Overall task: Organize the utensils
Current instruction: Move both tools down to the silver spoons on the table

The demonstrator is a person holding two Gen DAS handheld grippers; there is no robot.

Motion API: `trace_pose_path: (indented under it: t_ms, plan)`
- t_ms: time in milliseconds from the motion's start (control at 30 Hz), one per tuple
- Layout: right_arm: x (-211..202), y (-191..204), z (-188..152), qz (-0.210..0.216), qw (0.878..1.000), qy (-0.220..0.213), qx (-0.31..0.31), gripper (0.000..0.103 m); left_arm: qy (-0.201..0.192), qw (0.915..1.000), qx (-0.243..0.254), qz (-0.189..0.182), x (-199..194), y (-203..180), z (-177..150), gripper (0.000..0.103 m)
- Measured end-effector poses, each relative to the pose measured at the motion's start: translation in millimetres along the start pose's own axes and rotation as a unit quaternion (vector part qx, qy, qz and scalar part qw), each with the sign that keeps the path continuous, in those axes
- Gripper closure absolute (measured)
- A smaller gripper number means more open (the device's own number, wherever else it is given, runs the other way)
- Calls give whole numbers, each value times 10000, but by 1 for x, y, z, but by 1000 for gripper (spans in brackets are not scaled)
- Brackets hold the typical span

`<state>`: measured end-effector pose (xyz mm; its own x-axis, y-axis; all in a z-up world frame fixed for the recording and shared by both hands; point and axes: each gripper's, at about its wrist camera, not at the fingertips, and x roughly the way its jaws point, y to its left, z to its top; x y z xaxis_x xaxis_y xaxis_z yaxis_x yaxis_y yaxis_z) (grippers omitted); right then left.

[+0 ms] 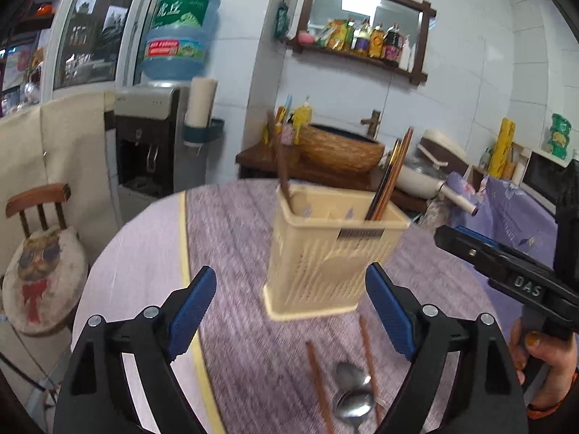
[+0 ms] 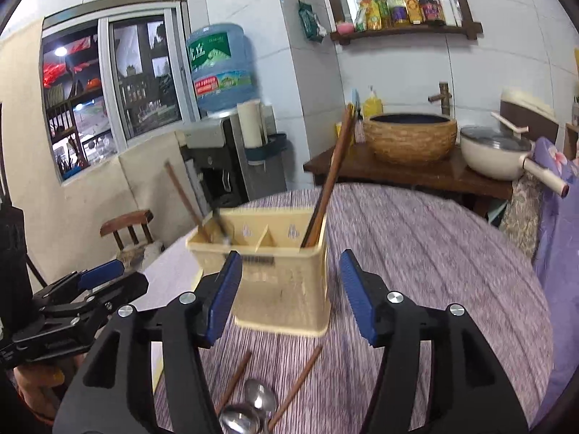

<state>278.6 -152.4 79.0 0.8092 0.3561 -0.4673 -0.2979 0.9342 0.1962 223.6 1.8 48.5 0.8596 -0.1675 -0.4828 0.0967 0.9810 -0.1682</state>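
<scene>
Both of your grippers are empty at this moment: the left gripper stands with its jaws wide apart, and the right gripper has its jaws apart too, somewhat less wide, with nothing between the blue pads of either one. The cream utensil holder stands upright on the round table, just ahead of both grippers, and it already has some things in it: one brown chopstick leaning in the left compartment and a bundle of dark and brown chopsticks in the right compartment. What is left to sort lies on the purple cloth in front of the holder, close under your grippers: two metal spoons lying one over the other, with two loose chopsticks beside them, one at each side. So I judge you are between placements and starting the next pick. The next move calls for lowering one gripper to a single piece and closing on it (the spoons overlap and touch a chopstick, so a careless grip may take two things or push them away). A thin chopstick lying flat needs the pads low at the cloth and across its length.
</scene>
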Motion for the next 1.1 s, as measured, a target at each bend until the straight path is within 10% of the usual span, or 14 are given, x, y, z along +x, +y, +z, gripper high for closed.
trace_pose_path:
  t_ms: [533, 1100]
  plan:
    - [19, 16, -109, -219, 9911, 1276, -296, 46, 1057, 9942, -76, 194, 11, 23, -81, 35]
    - [47, -19, -101, -448, 9845, 1615, 516, 53, 1360, 9907, 36, -74, 22, 3, -90, 56]
